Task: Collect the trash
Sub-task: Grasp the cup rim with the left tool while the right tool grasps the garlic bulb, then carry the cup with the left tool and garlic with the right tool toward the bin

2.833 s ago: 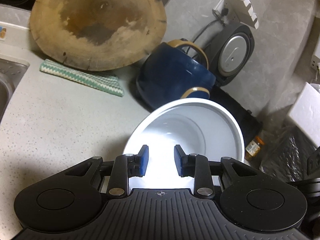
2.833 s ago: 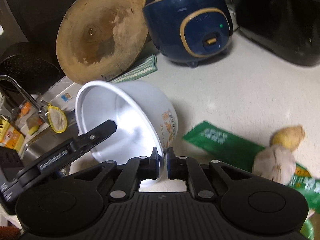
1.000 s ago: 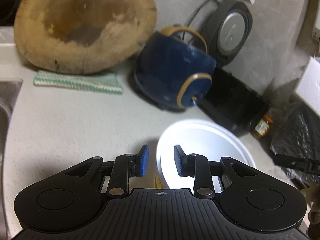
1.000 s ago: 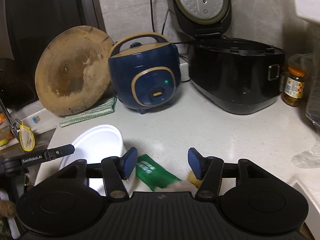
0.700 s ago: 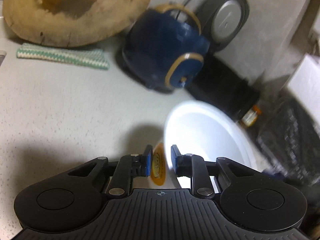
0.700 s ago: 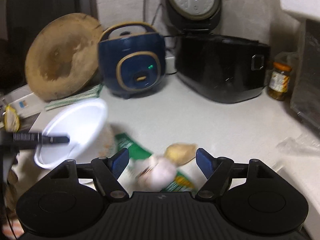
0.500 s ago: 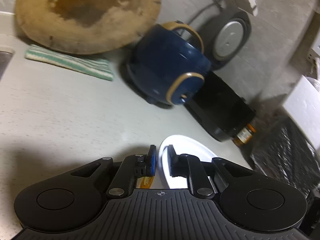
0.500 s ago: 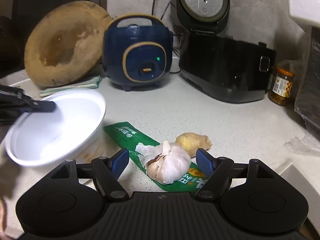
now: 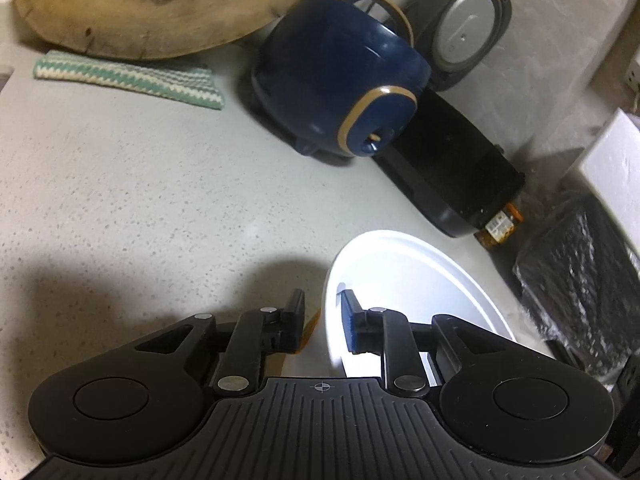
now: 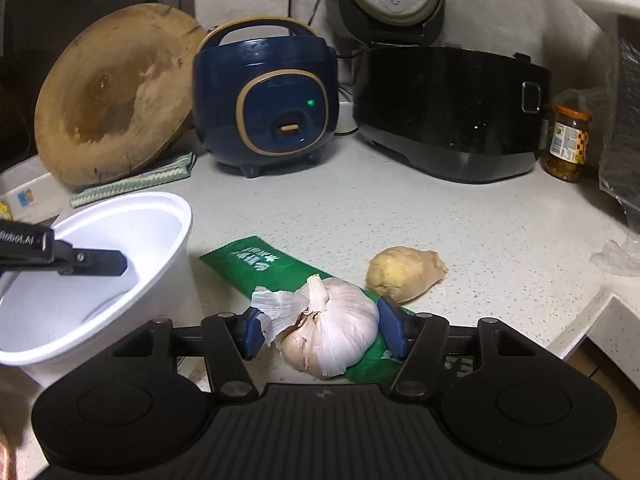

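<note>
My left gripper [image 9: 322, 316] is shut on the rim of a white paper bowl [image 9: 408, 280], one finger inside and one outside; the bowl [image 10: 120, 240] stands upright on the counter. My right gripper [image 10: 322, 330] is open, its fingers on either side of a garlic bulb [image 10: 332, 330] and apart from it. The bulb lies on a green wrapper [image 10: 264, 264]. A piece of ginger [image 10: 404, 272] lies just beyond the right finger.
A blue rice cooker [image 10: 268, 100], a black open rice cooker [image 10: 448, 108], a round wooden board [image 10: 112, 92], a striped cloth [image 10: 132, 186] and a jar [image 10: 568, 144] line the back. A black bag [image 9: 580, 264] sits at the right.
My right gripper let go of the bowl, opened wide and moved over to straddle the garlic bulb. My left gripper closed on the bowl's rim and set the bowl upright.
</note>
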A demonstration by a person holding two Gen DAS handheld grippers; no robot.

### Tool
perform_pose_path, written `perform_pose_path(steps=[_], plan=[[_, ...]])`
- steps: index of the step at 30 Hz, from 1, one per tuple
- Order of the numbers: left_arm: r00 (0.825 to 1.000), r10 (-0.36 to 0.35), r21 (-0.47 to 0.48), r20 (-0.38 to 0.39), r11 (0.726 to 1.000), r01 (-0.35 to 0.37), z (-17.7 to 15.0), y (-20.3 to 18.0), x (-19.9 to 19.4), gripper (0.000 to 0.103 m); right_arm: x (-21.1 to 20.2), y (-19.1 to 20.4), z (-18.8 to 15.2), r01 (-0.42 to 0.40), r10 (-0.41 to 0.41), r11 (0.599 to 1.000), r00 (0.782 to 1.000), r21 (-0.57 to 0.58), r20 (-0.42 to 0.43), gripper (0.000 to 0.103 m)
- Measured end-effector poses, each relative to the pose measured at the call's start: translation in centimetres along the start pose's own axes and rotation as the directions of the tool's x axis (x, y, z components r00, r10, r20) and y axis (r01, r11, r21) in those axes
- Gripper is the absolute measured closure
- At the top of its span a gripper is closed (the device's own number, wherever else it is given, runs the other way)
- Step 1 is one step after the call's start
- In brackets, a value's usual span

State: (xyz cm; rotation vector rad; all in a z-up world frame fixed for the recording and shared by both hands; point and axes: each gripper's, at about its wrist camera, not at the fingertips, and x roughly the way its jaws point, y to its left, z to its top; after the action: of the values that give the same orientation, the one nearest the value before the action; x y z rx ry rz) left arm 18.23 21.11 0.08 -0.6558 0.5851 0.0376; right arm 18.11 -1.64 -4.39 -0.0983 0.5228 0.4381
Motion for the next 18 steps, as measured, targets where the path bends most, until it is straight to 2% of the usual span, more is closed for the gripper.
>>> perform_pose_path(steps=[3,9,18], plan=[[1.000,0.022,-0.027,0.003,0.999,-0.022,0.1,0.3,-0.2,0.085,-0.4,0.3,0.0,-0.026,0.026,1.000,1.000,0.006,-0.002,0.046],[0.998,0.031,-0.044,0.046,0.999,-0.029,0.3,0.4,-0.9,0.086,-1.9,1.0,0.0,-0.057,0.057,0.998,0.998,-0.006,0.016,0.046],[0.996,-0.014,-0.062,0.093,0.998,0.019,0.6,0.5,-1.8,0.085,-4.9,1.4,0.2,-0.080,0.080,0.997,0.995,-0.008,0.058,0.046]])
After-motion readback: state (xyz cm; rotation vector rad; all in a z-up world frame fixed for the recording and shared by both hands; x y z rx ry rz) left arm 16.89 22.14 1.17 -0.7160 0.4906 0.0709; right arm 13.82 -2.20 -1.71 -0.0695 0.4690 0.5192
